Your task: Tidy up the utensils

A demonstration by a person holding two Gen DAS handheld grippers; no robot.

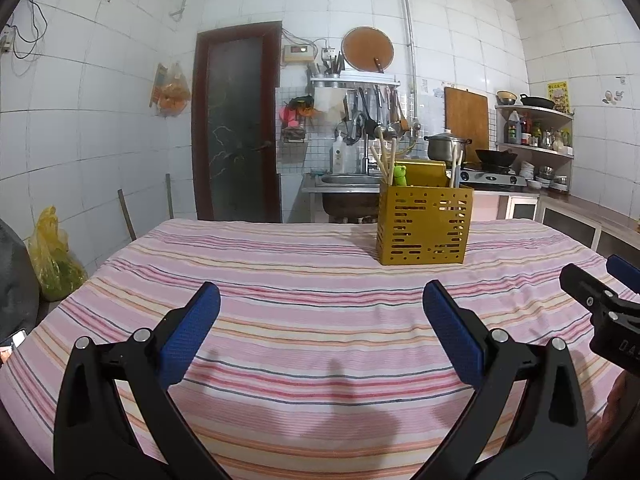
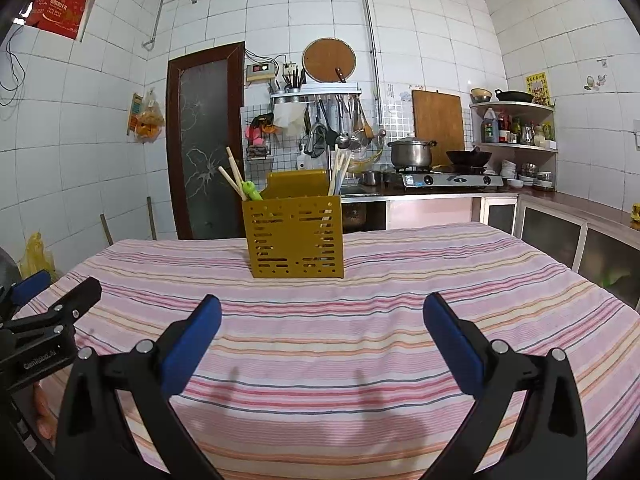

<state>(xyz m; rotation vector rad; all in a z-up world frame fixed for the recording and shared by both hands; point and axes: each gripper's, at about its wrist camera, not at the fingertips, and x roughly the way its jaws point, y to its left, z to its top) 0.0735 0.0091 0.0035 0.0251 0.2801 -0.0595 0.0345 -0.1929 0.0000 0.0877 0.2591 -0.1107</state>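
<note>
Hovering wide open, empty: left gripper (image 1: pixel 322 334), right gripper (image 2: pixel 322 344) | chopsticks (image 2: pixel 231 174) in yellow holder (image 2: pixel 294 236): light, stiff, slippery | best pinched mid-shaft.

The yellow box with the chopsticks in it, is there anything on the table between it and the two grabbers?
Nothing visible is in the way. Only bare striped tablecloth lies between the yellow box and the open right gripper, and likewise before the open left gripper. The chopsticks already stand in the box.
</note>
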